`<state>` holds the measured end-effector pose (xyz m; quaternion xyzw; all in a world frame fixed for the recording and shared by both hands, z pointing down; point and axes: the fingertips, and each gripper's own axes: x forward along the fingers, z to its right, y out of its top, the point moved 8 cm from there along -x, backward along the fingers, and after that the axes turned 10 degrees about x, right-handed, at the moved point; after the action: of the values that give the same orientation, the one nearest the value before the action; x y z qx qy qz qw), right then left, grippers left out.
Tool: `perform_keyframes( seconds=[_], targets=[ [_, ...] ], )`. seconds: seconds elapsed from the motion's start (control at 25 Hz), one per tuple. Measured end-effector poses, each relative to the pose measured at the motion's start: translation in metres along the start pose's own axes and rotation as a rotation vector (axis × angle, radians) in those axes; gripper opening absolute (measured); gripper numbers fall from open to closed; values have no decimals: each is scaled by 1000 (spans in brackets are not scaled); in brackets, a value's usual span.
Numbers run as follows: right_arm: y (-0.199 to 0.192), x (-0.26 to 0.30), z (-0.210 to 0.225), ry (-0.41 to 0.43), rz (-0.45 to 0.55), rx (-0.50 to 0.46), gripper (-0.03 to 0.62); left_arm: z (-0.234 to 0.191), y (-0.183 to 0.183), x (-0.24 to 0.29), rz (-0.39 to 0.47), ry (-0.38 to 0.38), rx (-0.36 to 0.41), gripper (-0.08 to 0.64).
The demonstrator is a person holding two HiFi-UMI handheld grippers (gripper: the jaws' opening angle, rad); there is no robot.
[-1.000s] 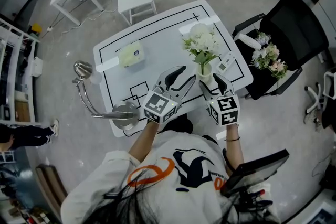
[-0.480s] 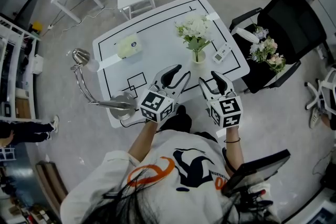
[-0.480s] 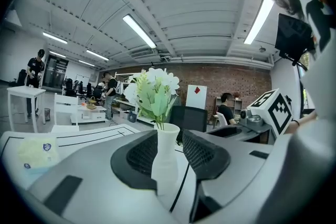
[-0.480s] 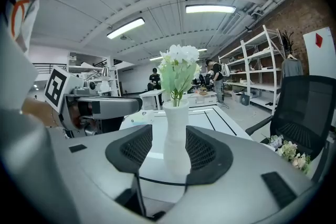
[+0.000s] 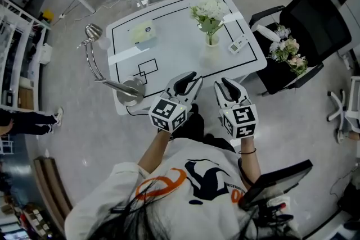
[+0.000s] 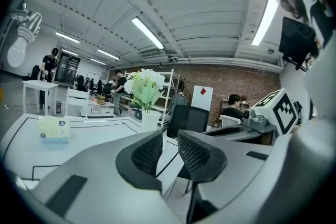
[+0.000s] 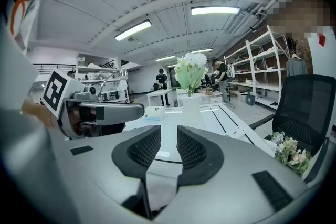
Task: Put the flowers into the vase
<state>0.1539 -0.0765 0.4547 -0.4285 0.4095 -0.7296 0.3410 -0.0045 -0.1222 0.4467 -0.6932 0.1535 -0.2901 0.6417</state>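
Both the left gripper [image 5: 184, 84] and the right gripper [image 5: 227, 87] are drawn back from the vase [image 5: 211, 52] to beyond the near edge of the table [image 5: 169, 45]. Their jaws have just been closing and are seen narrowed, with nothing between them. The white flowers [image 5: 208, 10] are left standing in the vase, far right on the table, so this bunch is judged placed. Their long axis is kept upright, stems down and blooms up.
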Motion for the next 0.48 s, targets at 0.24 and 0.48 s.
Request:
perform_keyframes(
  seconds=[0.24, 0.48],
  targets=[
    [-25, -27, -19, 59, -23, 9, 92, 33, -18, -34, -24, 57, -37, 98],
    [-41, -46, -37, 100, -40, -6, 86, 62, -23, -65, -52, 85, -34, 98]
  ],
)
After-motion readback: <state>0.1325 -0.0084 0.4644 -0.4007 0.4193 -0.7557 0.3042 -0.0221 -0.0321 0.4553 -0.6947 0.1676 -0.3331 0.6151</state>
